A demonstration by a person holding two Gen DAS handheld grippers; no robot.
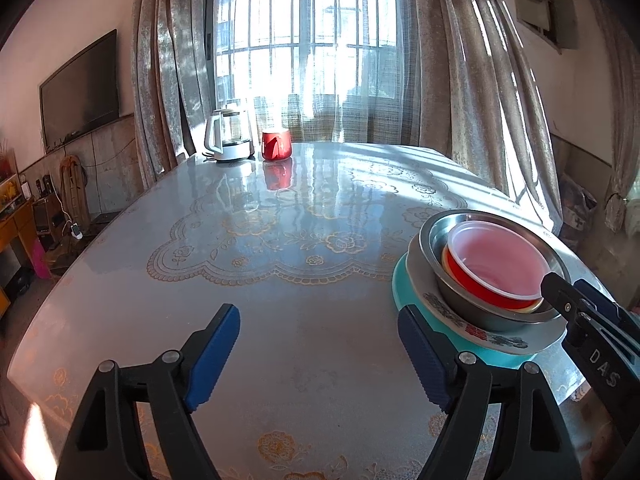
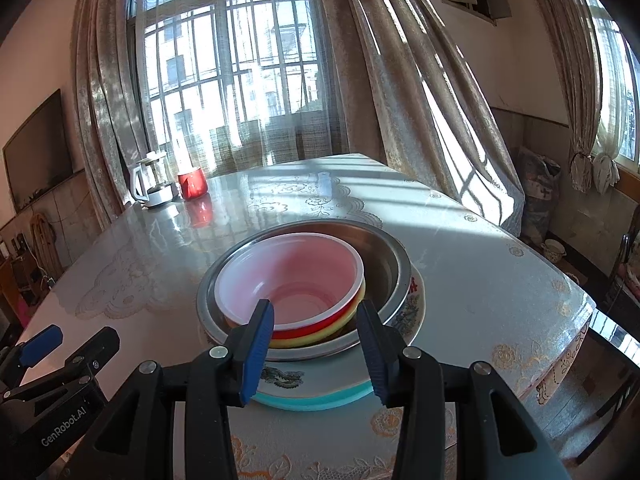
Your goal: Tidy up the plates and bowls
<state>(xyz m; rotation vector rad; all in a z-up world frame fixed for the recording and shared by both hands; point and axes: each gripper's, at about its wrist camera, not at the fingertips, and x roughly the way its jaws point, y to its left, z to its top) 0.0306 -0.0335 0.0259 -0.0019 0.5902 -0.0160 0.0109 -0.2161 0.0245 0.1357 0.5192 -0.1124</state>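
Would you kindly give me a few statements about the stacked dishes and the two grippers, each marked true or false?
1. The red plastic bowl sits inside the steel bowl. True.
2. The left gripper is clamped on the teal plate. False: its jaws stand open over bare table, with nothing between them.
3. A red mug stands beside the white kettle. True.
4. The patterned plate lies under the teal plate. False: it lies on top.
5. The right gripper is shut on the steel bowl. False: its pads touch nothing.

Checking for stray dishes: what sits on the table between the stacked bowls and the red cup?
Nothing: in the right wrist view, only bare glossy table lies between the stacked bowls and the red cup.
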